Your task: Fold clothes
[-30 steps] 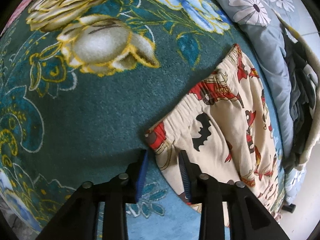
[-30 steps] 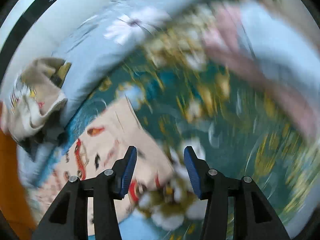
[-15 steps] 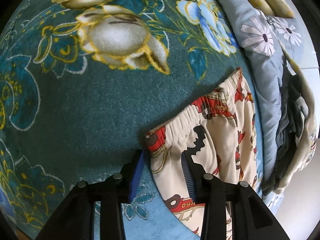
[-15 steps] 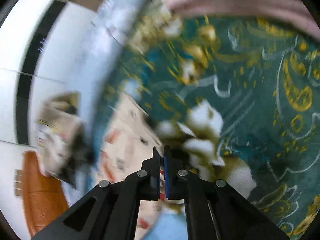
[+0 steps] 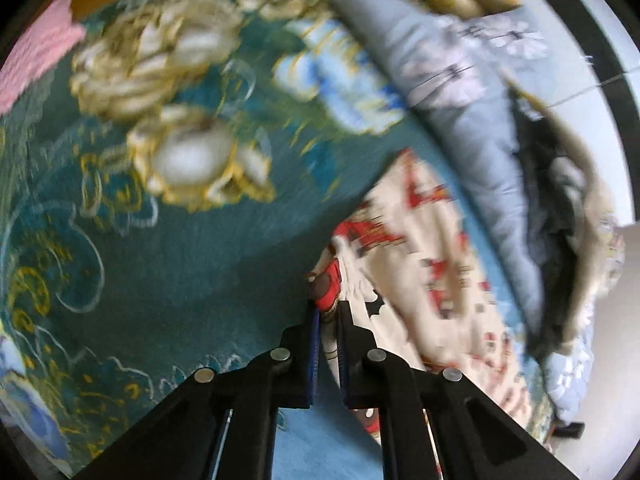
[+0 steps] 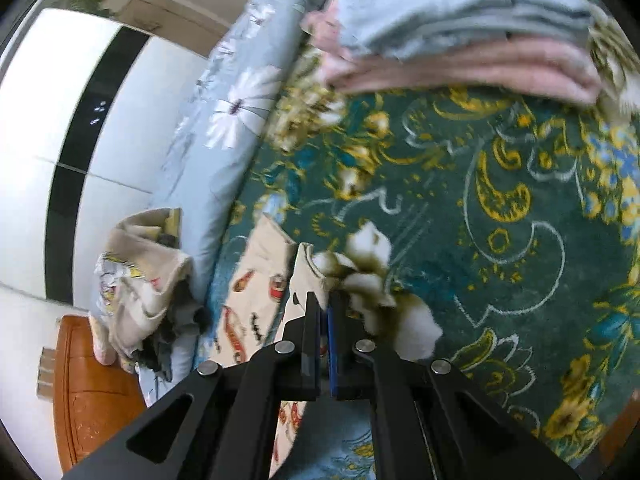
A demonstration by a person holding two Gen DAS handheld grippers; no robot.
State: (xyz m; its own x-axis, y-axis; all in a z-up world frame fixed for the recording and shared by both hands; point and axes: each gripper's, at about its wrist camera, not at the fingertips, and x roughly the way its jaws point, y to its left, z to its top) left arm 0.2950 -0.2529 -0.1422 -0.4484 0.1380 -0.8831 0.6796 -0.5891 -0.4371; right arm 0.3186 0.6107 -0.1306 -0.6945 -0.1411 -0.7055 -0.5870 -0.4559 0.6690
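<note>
Printed shorts (image 5: 404,256) pinched between jaws

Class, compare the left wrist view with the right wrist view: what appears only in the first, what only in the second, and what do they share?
Only the left wrist view shows the left gripper, shut on the waistband corner of the cartoon-print shorts.

Only the right wrist view shows the right gripper, shut on another edge of the shorts, plus the wooden furniture and the white cupboard.

Both show the shorts, the green floral blanket, the grey daisy-print bedding and the heap of unfolded clothes.
</note>
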